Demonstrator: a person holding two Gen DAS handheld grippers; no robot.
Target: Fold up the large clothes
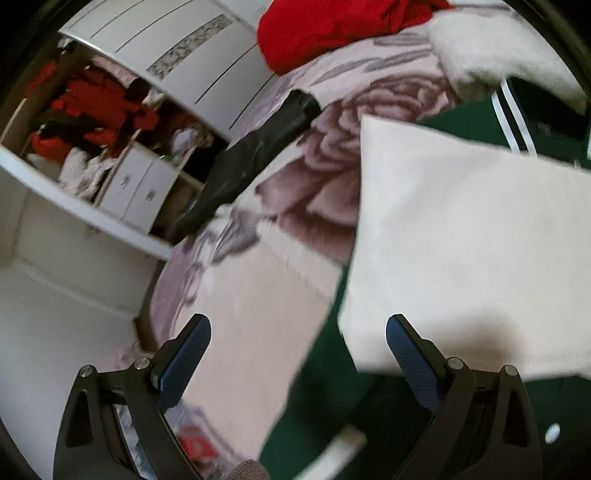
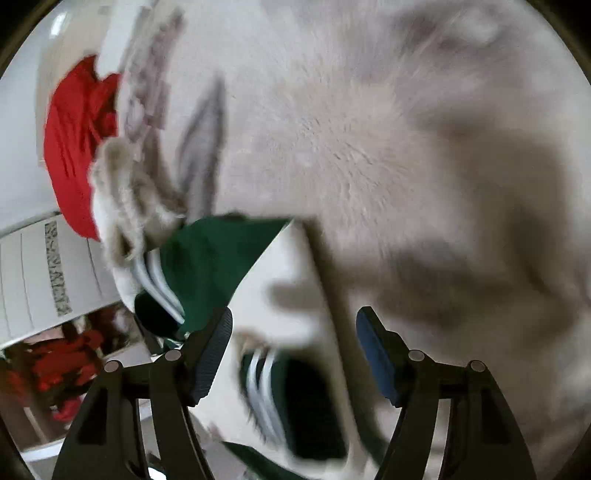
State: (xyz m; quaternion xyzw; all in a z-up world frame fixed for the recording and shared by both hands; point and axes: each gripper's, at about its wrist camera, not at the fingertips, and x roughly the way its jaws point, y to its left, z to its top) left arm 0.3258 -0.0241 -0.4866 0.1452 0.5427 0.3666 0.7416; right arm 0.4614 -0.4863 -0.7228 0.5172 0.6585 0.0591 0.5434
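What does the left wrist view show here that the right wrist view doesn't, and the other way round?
Only the left wrist view shows the black garment on the floral blanket and the small white drawers in the open wardrobe. Only the right wrist view shows the jacket's striped cuff between the open right gripper. Both show the green-and-white jacket, the red garment, and the wardrobe door. The left gripper is open too.
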